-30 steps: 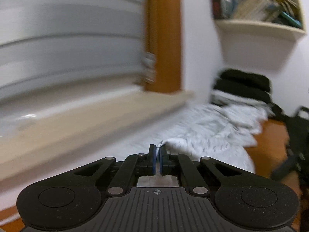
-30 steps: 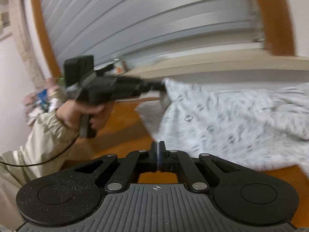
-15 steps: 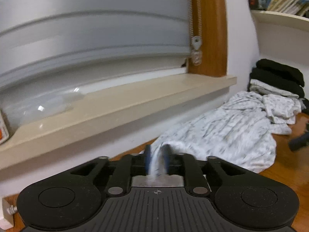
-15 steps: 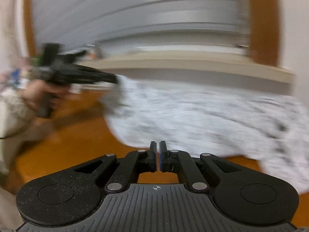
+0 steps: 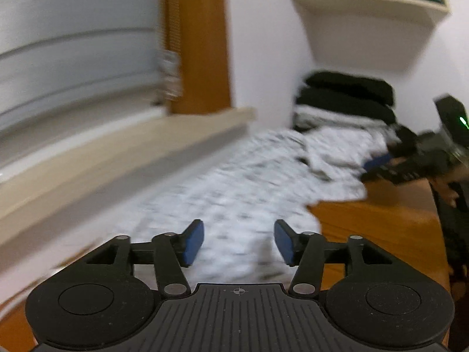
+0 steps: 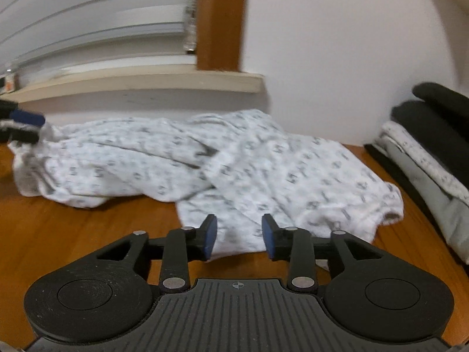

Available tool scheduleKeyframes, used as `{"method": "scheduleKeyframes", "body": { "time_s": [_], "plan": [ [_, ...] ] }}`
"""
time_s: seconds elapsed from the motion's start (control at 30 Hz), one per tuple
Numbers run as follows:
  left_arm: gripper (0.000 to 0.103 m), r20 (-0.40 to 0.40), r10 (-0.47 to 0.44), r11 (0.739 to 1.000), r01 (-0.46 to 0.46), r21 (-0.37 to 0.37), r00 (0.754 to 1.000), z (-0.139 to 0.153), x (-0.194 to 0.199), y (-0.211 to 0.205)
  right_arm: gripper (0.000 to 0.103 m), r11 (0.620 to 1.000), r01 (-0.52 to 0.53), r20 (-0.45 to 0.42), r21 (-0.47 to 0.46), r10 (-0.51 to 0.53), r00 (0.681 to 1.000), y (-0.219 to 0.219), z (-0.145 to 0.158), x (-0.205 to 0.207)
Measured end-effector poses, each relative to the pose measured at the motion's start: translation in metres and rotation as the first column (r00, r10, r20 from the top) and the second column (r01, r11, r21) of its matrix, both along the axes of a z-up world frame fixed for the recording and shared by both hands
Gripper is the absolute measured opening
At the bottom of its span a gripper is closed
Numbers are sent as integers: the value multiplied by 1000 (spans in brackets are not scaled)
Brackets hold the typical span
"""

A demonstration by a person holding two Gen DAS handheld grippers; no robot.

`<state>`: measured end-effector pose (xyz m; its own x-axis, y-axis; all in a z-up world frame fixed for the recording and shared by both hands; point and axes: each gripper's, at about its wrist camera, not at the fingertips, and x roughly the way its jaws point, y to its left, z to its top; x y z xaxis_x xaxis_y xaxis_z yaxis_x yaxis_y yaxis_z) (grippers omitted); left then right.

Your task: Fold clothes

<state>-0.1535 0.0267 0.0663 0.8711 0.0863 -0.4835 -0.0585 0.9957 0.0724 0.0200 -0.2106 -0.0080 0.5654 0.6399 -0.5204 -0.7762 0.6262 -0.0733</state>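
The wooden floor (image 6: 73, 234) runs warm orange across the scene, bounded at the back by a white wall (image 6: 337, 58) and a pale window sill (image 6: 146, 80) under grey slatted blinds (image 6: 88, 14), with a brown window frame (image 6: 221, 20) standing upright beside them. Sprawled over the floor just below the sill lies the white patterned garment (image 6: 249, 170), the piece to be folded: white cloth scattered with small grey marks, rumpled, creased into ridges, one layer lapped over another near the middle. Its left end bunches up in a soft heap; its right end spreads flatter, and a hemmed opening curls at the far right edge. Bare floor shows in front of the cloth and to its left, so there is room on the near side. To the right, a stack of folded clothes (image 6: 425, 146) sits close against the wall, black pieces on top, pale ones beneath, near the garment's right edge but apart from it. High up in the left wrist view, a shelf (image 5: 369, 3) carries books. Now the right gripper (image 6: 239, 236): jaws spread wide, blue pads showing, hovering over the garment's near edge, nothing held. And the left gripper (image 5: 239, 242): jaws likewise parted, empty, poised above the garment's other end; much of that view is blurred.
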Motion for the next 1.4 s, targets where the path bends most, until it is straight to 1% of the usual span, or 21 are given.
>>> {"method": "scheduleKeyframes", "body": {
  "time_s": [0.13, 0.2, 0.23, 0.27, 0.3, 0.33, 0.4, 0.53, 0.7, 0.73, 0.77, 0.8, 0.83, 1.0, 1.13, 1.17, 1.2, 1.23, 1.27, 1.33, 1.4],
  "plan": [
    [65, -45, -59, 998, 60, 22, 997, -21, 21, -28, 38, 999, 30, -4, 12, -30, 1000, 1, -10, 5],
    [65, -55, -71, 997, 73, 33, 996, -26, 30, -34, 39, 999, 41, 26, -1, -41, 999, 3, -11, 8],
    [57, -56, -76, 996, 79, 41, 996, -28, 34, -36, 41, 999, 47, 41, -8, -47, 998, 4, -12, 9],
    [32, -55, -84, 994, 87, 61, 995, -31, 38, -37, 42, 998, 54, 58, -14, -53, 997, 5, -12, 10],
    [21, -67, -80, 994, 85, 71, 995, -32, 40, -37, 44, 998, 67, 83, -19, -65, 994, 6, -11, 13],
    [4, -66, -81, 995, 85, 59, 994, -32, 42, -34, 45, 997, 71, 95, -23, -68, 993, 7, -11, 15],
    [4, -65, -82, 996, 84, 35, 995, -32, 47, -27, 47, 998, 62, 106, -29, -58, 993, 12, -11, 19],
    [3, -13, -12, 1000, 12, 22, 1000, -19, 37, -6, 54, 999, 17, 110, -38, -12, 994, 24, -12, 24],
    [3, 50, 42, 999, -42, 2, 998, 0, 17, 18, 53, 998, -21, 90, -53, 25, 996, 41, -13, 31],
    [3, 62, 50, 999, -50, -3, 997, 3, 13, 23, 49, 998, -20, 76, -57, 24, 997, 44, -13, 34],
    [3, 73, 59, 998, -59, -8, 996, 7, 9, 27, 42, 998, -16, 64, -64, 20, 998, 47, -13, 37],
    [3, 91, 73, 997, -72, -14, 993, 10, 5, 33, 15, 997, -15, 57, -72, 19, 998, 49, -13, 39],
    [3, 107, 87, 996, -86, -13, 990, 12, 0, 38, 2, 996, -28, 63, -84, 34, 997, 49, -13, 39],
    [3, 160, 156, 987, -149, -58, 975, 23, -19, 67, 1, 992, -1, 132, -127, 17, 991, 36, 3, 37],
    [3, 178, 194, 980, -182, -83, 965, 29, -33, 85, 1, 987, 94, 188, -127, -69, 980, 11, 24, 43],
    [3, 172, 201, 979, -190, -75, 964, 28, -34, 87, 2, 987, 103, 180, -121, -81, 980, 6, 28, 46],
    [3, 162, 210, 977, -201, -66, 964, 26, -33, 88, 3, 989, 100, 164, -108, -82, 983, 1, 31, 48],
    [3, 147, 208, 978, -201, -61, 967, 23, -32, 89, 8, 992, 90, 149, -89, -76, 986, -1, 32, 50],
    [3, 134, 206, 978, -200, -59, 969, 21, -30, 90, 18, 994, 78, 133, -72, -68, 989, -2, 33, 51],
    [3, 112, 206, 978, -201, -59, 972, 15, -26, 91, 58, 998, 30, 88, -61, -24, 996, 4, 29, 51],
    [3, 96, 205, 978, -200, -58, 974, 11, -23, 90, 62, 997, -7, 69, -78, 12, 998, 16, 23, 51]
  ]
}}
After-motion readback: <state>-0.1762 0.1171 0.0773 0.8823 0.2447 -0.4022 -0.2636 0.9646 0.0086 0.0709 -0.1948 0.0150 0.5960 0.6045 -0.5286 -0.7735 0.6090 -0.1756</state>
